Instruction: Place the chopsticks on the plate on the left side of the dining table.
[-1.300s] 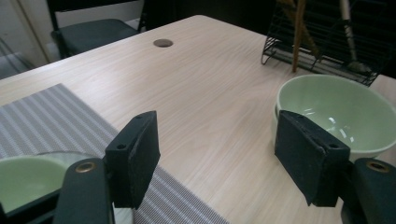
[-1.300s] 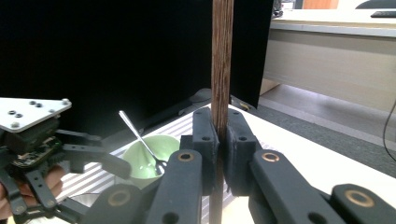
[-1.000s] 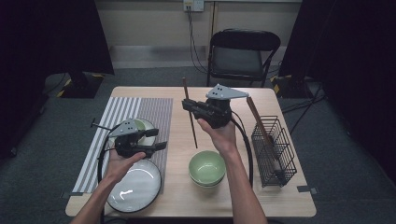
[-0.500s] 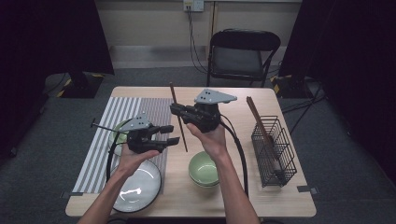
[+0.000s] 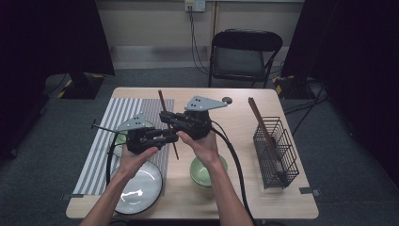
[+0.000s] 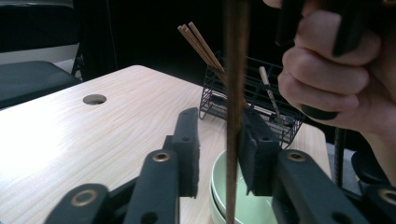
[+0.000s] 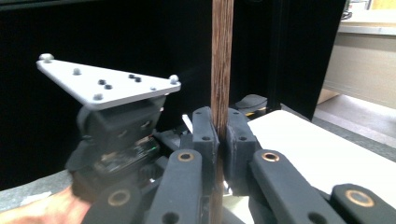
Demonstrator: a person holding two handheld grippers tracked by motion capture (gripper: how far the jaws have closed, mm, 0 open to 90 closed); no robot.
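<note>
A dark brown chopstick (image 5: pixel 161 99) stands nearly upright above the table, and my right gripper (image 5: pixel 165 116) is shut on it near its middle. In the right gripper view the chopstick (image 7: pixel 222 56) is pinched between both pads of the right gripper (image 7: pixel 218 122). My left gripper (image 5: pixel 172 137) sits just below and is open, with its jaws on either side of the lower part of the chopstick. In the left gripper view the chopstick (image 6: pixel 232 70) runs through the gap of the left gripper (image 6: pixel 218 122), close to the right-hand pad (image 6: pixel 254 140).
Stacked green bowls (image 5: pixel 208 172) sit by the table's near edge, with a white plate (image 5: pixel 139 187) to their left. A striped mat (image 5: pixel 115 113) holds a small green bowl (image 5: pixel 118 139). At the right, a black wire basket (image 5: pixel 275 151) holds more chopsticks (image 5: pixel 258 114). A chair (image 5: pixel 244 52) stands behind the table.
The right gripper has carried the chopstick leftward. The left gripper has risen and moved right, so its open jaws now straddle the chopstick's lower part.
</note>
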